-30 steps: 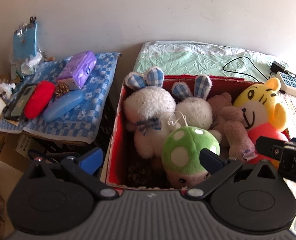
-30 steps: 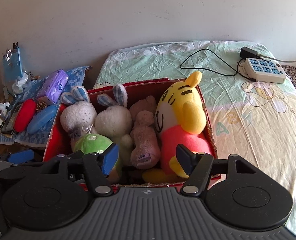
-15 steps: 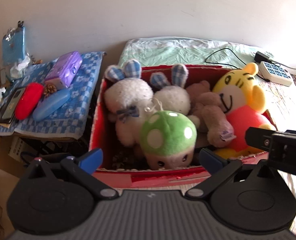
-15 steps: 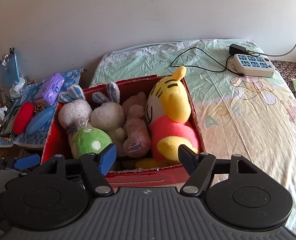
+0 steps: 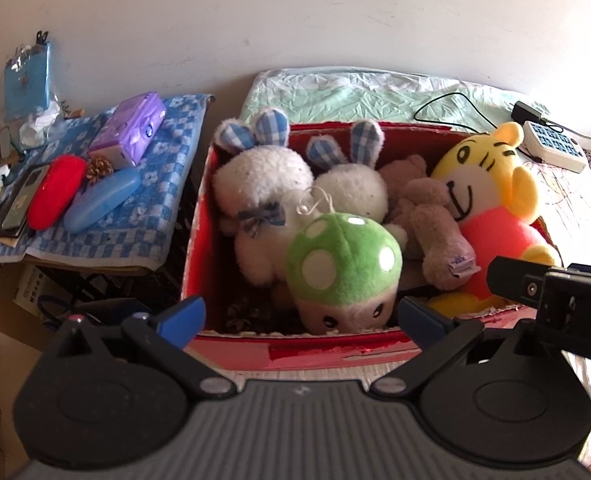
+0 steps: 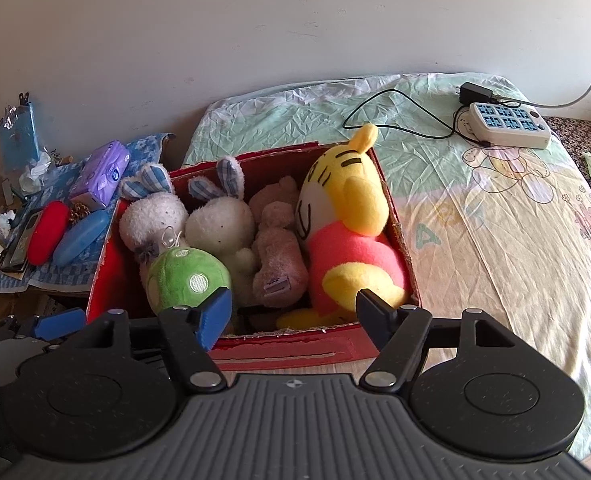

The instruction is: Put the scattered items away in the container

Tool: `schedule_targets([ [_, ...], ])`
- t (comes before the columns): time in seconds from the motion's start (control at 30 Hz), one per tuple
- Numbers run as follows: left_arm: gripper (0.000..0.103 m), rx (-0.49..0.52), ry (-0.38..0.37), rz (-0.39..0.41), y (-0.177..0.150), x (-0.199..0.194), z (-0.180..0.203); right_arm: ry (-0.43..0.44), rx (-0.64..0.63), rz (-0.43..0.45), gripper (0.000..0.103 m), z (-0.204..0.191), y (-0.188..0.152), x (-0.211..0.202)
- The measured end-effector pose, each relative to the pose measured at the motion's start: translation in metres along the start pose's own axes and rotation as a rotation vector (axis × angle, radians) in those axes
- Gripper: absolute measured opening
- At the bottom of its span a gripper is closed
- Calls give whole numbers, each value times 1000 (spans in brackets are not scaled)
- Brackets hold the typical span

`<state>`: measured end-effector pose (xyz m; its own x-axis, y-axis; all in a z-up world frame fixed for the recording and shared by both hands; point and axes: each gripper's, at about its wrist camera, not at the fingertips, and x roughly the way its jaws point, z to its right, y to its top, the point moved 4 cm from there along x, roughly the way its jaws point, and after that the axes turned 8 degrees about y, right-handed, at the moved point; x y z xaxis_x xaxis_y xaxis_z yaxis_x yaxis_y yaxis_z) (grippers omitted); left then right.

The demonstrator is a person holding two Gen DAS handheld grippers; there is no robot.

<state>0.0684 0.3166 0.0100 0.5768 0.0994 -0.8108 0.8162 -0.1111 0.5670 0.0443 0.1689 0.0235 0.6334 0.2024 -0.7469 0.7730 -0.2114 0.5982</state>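
Both the left hand-held gripper [image 5: 301, 316] and the right hand-held gripper [image 6: 293, 312] now sit farther back from the red box [image 6: 291, 350], whose front wall comes into view, jaws unchanged.

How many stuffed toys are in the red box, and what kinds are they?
White bunnies: 2
Green mushroom: 1
Brown teddy bear: 1
Yellow tiger: 1
Total: 5 toys in the red box
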Motion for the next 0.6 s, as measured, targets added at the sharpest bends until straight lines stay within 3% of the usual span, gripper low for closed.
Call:
schedule_targets([
  [0.6,103,15,-29,-23,5,10,8,-9,-26,-21,72,-4,10,9],
])
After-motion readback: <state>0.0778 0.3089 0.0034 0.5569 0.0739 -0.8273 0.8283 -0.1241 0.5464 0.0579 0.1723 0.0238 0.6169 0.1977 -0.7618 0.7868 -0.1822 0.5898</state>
